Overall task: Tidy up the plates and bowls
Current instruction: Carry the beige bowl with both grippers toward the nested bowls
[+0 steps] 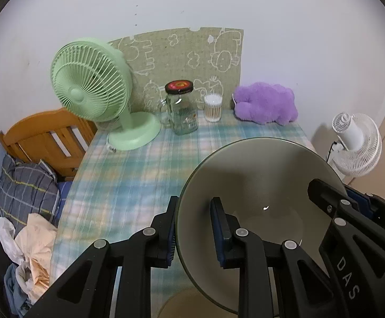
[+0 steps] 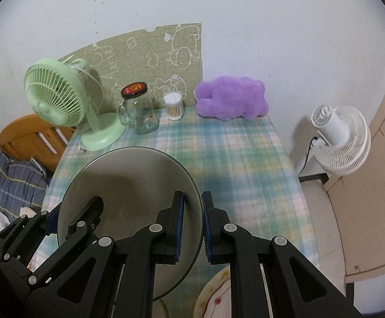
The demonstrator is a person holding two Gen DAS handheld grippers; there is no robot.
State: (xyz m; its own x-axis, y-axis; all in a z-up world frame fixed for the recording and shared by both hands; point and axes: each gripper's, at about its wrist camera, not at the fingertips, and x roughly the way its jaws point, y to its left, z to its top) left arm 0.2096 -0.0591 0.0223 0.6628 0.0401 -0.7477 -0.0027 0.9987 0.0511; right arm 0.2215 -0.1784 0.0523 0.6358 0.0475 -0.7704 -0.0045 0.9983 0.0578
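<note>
both tools gripped one grey-green bowl [image 1: 261, 185] by its rim above the plaid-covered desk [image 1: 129, 180]: the left tool [image 1: 192, 228] clamped its left edge, the right tool [image 2: 192, 225] its right edge. a patterned plate [image 2: 216, 291] lay on the desk below, with a green fan [image 1: 92, 84], a glass jar [image 1: 182, 111] and a purple plush toy [image 1: 266, 103] at the far side.

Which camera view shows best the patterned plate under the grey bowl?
The right wrist view: the cream patterned plate shows its rim and red marks at the bottom edge. The left wrist view shows only a plain curved sliver below the round grey bowl.
</note>
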